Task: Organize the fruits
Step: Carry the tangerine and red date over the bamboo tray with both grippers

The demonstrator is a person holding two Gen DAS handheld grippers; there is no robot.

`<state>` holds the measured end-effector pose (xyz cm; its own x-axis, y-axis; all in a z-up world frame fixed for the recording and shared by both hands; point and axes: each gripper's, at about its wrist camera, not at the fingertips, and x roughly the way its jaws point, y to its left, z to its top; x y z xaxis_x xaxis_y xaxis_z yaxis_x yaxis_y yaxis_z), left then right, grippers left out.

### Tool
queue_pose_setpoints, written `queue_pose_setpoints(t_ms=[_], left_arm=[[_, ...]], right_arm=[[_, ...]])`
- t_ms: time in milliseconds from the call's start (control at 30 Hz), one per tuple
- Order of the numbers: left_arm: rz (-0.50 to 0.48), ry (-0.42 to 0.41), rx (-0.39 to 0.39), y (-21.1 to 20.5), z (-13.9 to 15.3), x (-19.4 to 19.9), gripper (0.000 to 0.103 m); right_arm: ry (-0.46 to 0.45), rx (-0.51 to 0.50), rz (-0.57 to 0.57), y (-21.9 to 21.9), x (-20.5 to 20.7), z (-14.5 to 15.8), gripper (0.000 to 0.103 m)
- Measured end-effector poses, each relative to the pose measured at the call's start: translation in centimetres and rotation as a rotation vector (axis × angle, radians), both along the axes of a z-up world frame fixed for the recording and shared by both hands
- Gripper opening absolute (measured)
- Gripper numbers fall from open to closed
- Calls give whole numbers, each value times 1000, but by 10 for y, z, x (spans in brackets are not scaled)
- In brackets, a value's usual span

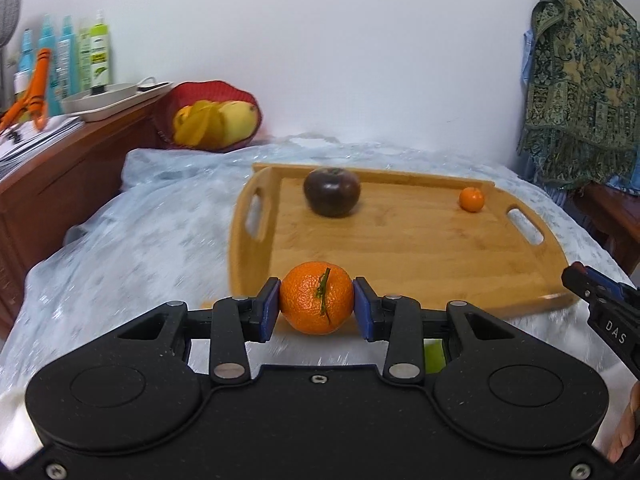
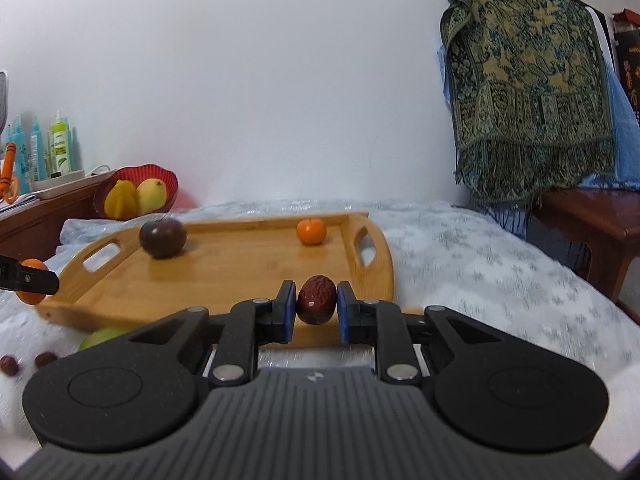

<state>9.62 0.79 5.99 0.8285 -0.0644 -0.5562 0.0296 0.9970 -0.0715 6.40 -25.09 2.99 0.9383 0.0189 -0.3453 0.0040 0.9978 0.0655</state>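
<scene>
Left gripper (image 1: 316, 305) squeezing an orange (image 1: 316, 298), right gripper (image 2: 317, 305) pinching a red date (image 2: 316, 299), both near the wooden tray (image 2: 240, 276).

A bed or table draped in a pale blue-white patterned cover (image 2: 460, 264) carries everything. Directly on it, toward 12 o'clock in the right wrist view, sits a wooden tray (image 2: 240, 276) with cut-out handles at 9 and 3 o'clock. At 10 o'clock beyond the tray, a red basket (image 2: 168, 180) of yellow fruit rests at the cover's far edge. Near 8 o'clock, just off the tray's near edge, lies a green fruit (image 2: 102, 337), partly hidden, and further toward 9 o'clock two small red dates (image 2: 9, 365) lie on the cover, close together.
</scene>
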Motion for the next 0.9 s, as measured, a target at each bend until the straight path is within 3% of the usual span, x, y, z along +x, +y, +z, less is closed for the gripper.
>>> queue_pose_setpoints(t_ms=[200, 533, 700, 900], left_arm=[[-7, -13, 17, -8, -5, 48, 36], [0, 53, -18, -6, -15, 127, 36], [-2, 77, 6, -8, -22, 150, 36], [1, 110, -18, -3, -28, 163, 37]], right_arm=[[-7, -5, 14, 2, 33, 5, 25], [80, 75, -4, -4, 109, 3, 25], [142, 99, -21, -2, 138, -5, 25], [189, 60, 5, 6, 152, -8, 25]])
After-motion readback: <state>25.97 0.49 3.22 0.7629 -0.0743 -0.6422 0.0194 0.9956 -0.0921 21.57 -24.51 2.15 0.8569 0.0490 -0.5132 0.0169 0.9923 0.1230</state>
